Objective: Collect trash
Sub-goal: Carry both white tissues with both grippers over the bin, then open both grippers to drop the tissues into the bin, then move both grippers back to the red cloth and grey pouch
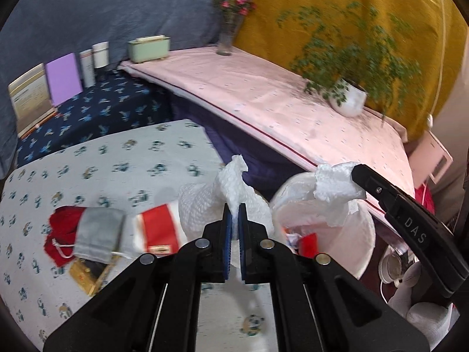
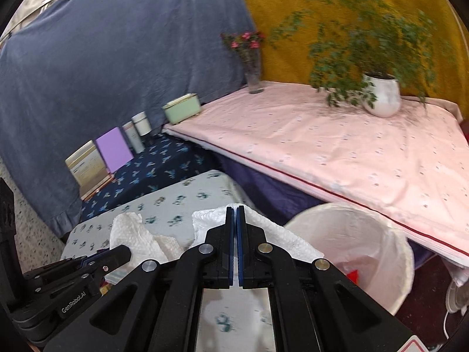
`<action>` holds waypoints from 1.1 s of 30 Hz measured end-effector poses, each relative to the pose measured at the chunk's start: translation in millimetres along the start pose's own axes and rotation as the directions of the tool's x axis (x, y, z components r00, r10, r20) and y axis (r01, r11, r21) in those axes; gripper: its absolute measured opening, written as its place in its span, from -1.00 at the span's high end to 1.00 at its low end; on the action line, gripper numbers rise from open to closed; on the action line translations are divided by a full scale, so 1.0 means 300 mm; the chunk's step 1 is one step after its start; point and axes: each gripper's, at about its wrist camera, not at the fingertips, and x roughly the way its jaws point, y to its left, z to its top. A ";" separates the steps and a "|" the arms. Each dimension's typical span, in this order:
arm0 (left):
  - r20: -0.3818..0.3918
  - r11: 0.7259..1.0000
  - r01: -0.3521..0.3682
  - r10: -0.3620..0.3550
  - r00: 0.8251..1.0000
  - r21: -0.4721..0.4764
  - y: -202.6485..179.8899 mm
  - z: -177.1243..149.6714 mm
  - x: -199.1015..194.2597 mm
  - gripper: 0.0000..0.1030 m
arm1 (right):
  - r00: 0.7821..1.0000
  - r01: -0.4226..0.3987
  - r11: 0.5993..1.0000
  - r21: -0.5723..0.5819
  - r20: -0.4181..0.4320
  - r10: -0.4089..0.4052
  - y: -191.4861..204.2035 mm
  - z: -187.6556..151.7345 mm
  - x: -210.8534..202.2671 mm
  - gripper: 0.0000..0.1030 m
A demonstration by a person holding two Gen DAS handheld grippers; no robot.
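Left gripper (image 1: 235,209) and right gripper (image 2: 235,212) each clamped on a white paper towel (image 1: 234,187), beside the bin (image 2: 390,249).

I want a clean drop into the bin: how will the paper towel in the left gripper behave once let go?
The paper towel droops around the left gripper, so probably floppy. It looks very light and may flutter rather than drop into the bin.

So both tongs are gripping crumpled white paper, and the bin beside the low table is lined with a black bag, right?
Not quite. The bin has a white liner, not black, as the right wrist view shows. The rest holds: the left tongs and right tongs each grip crumpled white paper.
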 end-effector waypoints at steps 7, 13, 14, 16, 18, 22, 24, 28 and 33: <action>-0.040 0.993 0.079 -0.076 0.996 0.091 -0.183 -0.010 0.082 0.92 | 0.997 0.074 0.995 0.067 0.008 -0.075 -0.192 -0.023 -0.037 0.96; -0.084 0.981 0.128 -0.117 0.990 0.143 -0.299 -0.021 0.155 0.91 | 0.993 0.115 0.988 0.103 -0.001 -0.115 -0.294 -0.045 -0.047 0.96; -0.089 0.980 0.132 -0.120 0.989 0.149 -0.309 -0.024 0.164 0.91 | 0.993 0.117 0.987 0.108 -0.003 -0.118 -0.309 -0.045 -0.047 0.96; -0.097 0.977 0.137 -0.122 0.988 0.162 -0.336 -0.028 0.186 0.90 | 0.992 0.125 0.985 0.117 -0.007 -0.125 -0.333 -0.049 -0.044 0.96; -0.099 0.976 0.140 -0.125 0.987 0.166 -0.349 -0.030 0.200 0.90 | 0.992 0.129 0.984 0.125 -0.009 -0.129 -0.349 -0.052 -0.040 0.96; -0.099 0.978 0.127 -0.112 0.989 0.166 -0.353 -0.036 0.218 0.64 | 0.991 0.133 0.982 0.130 -0.018 -0.132 -0.367 -0.057 -0.026 0.96; -0.090 0.980 0.120 -0.107 0.990 0.160 -0.348 -0.037 0.217 0.42 | 0.991 0.133 0.983 0.130 -0.022 -0.131 -0.368 -0.060 -0.017 0.96; -0.086 0.984 0.105 -0.094 0.992 0.140 -0.321 -0.033 0.218 0.31 | 0.992 0.127 0.983 0.129 -0.035 -0.124 -0.361 -0.062 0.006 0.95; -0.076 0.990 0.077 -0.069 0.995 0.118 -0.284 -0.036 0.211 0.13 | 0.992 0.122 0.985 0.118 -0.035 -0.119 -0.343 -0.061 0.015 0.85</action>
